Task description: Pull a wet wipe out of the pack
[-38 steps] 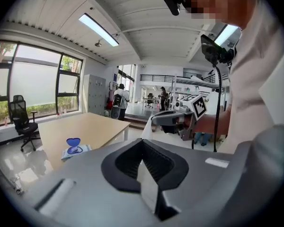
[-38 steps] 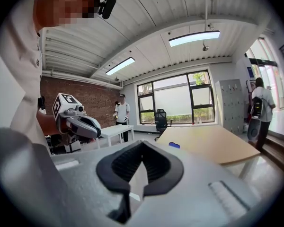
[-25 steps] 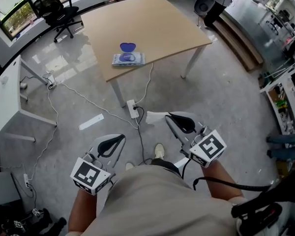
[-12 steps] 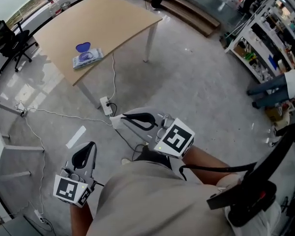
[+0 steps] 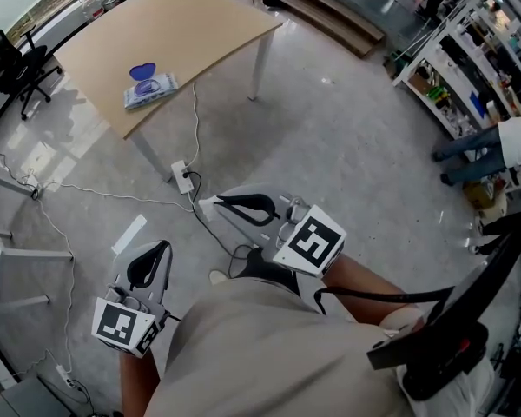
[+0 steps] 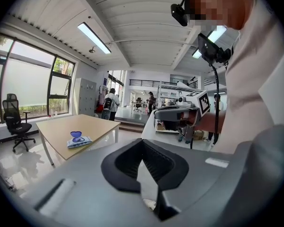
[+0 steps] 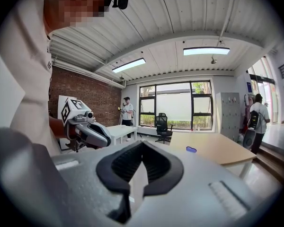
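The wet wipe pack (image 5: 151, 88) lies near the front edge of the wooden table (image 5: 182, 24), its blue lid (image 5: 141, 71) flipped up. In the left gripper view the pack (image 6: 79, 141) shows small and far off; in the right gripper view only the blue lid (image 7: 191, 149) stands out on the table (image 7: 217, 152). Both grippers hang close to my body over the floor, well away from the table. My left gripper (image 5: 162, 246) is shut with nothing in it. My right gripper (image 5: 207, 205) is also shut and empty. Each gripper view shows the other gripper (image 6: 180, 113) (image 7: 87, 129).
A power strip (image 5: 182, 179) with trailing cables lies on the grey floor between me and the table. An office chair (image 5: 9, 55) stands at the far left. Shelving (image 5: 495, 50) and a person's legs (image 5: 473, 150) are at the right. Low steps (image 5: 334, 20) run behind the table.
The head view has swung since a second ago, so the table and pack now sit farther off at the upper left. The left gripper sits lower and farther left. Both jaws stay shut.
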Action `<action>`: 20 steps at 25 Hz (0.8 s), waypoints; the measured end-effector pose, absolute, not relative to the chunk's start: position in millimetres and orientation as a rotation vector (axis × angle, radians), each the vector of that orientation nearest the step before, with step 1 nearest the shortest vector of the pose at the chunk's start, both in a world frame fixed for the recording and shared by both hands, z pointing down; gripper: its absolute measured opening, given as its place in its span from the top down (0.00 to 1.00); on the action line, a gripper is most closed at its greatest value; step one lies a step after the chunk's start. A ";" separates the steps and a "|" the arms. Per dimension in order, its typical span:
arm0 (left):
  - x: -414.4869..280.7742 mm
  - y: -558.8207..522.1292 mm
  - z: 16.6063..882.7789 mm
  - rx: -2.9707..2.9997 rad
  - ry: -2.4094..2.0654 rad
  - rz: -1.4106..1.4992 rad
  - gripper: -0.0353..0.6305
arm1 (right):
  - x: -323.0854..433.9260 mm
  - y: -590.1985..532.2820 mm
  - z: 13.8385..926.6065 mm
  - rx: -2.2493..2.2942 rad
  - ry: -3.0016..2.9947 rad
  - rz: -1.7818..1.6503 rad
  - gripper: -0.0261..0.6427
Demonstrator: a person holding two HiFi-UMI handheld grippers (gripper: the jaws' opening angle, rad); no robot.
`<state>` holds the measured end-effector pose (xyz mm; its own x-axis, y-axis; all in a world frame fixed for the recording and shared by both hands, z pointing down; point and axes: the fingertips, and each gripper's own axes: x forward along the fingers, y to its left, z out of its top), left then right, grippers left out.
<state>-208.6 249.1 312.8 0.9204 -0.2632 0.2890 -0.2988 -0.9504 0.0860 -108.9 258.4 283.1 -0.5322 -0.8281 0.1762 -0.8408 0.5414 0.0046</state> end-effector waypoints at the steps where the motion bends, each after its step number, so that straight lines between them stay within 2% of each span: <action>1: -209.6 249.1 311.8 2.951 -0.435 0.415 0.94 | -109.8 258.1 282.6 1.426 -2.617 0.124 0.96; 12: -223.2 250.8 312.7 2.935 -0.461 0.397 0.94 | -126.8 263.1 271.0 1.397 -2.643 0.104 0.96; 20: -260.0 238.7 320.9 2.940 -0.507 0.388 0.94 | -162.9 251.1 280.2 1.331 -2.644 0.090 0.96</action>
<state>-260.0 238.7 320.9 0.9103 -0.3109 0.2735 -0.3452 -0.9345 0.0865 -162.9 251.1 280.2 -0.5830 -0.7907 0.1868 -0.8016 0.5973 0.0264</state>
